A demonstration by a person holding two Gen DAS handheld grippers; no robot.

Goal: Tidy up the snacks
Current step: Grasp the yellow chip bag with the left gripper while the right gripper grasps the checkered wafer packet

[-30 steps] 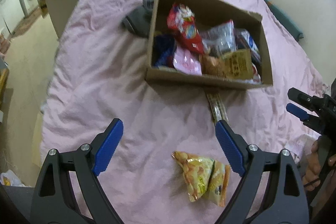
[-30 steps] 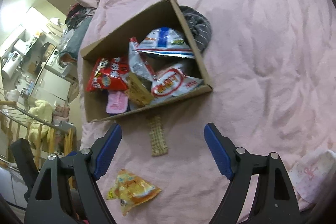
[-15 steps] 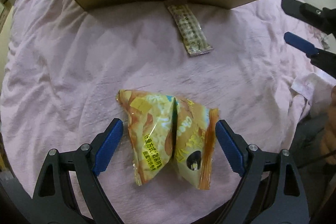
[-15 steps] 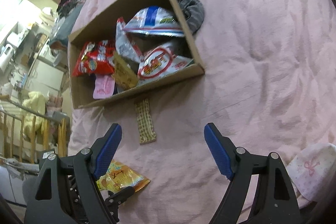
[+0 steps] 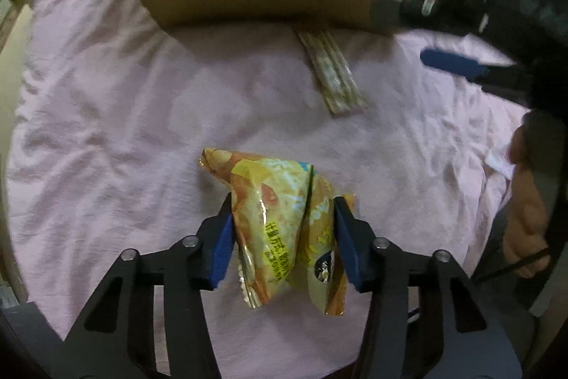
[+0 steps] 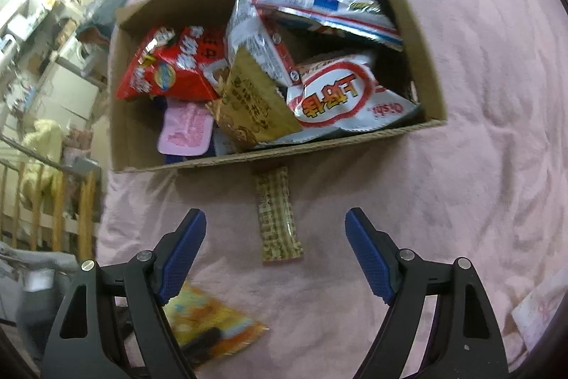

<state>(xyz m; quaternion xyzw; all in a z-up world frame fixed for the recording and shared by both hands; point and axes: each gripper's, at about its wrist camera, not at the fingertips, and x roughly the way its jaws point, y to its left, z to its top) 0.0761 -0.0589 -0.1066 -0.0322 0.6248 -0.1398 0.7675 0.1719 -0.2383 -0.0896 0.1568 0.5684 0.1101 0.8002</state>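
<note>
A crumpled yellow-orange snack bag lies on the pink bedspread. My left gripper points down over it. Its jaws are closing, and both blue pads press the bag's sides. The same bag shows at the lower left of the right wrist view. A checked bar packet lies just in front of the cardboard box full of snacks. My right gripper hovers open above that packet, its fingers apart on either side and nothing between the pads. In the left wrist view the bar packet lies below the box.
The box holds a red bag, a white-and-red bag, a tan packet and others. A white cloth lies at the bed's right edge. A wooden rail stands left of the bed. A person's hand holds the right gripper.
My left gripper sank onto the yellow bag and its jaws came in against the bag's sides. My right gripper moved closer to the box, over the bar packet.
</note>
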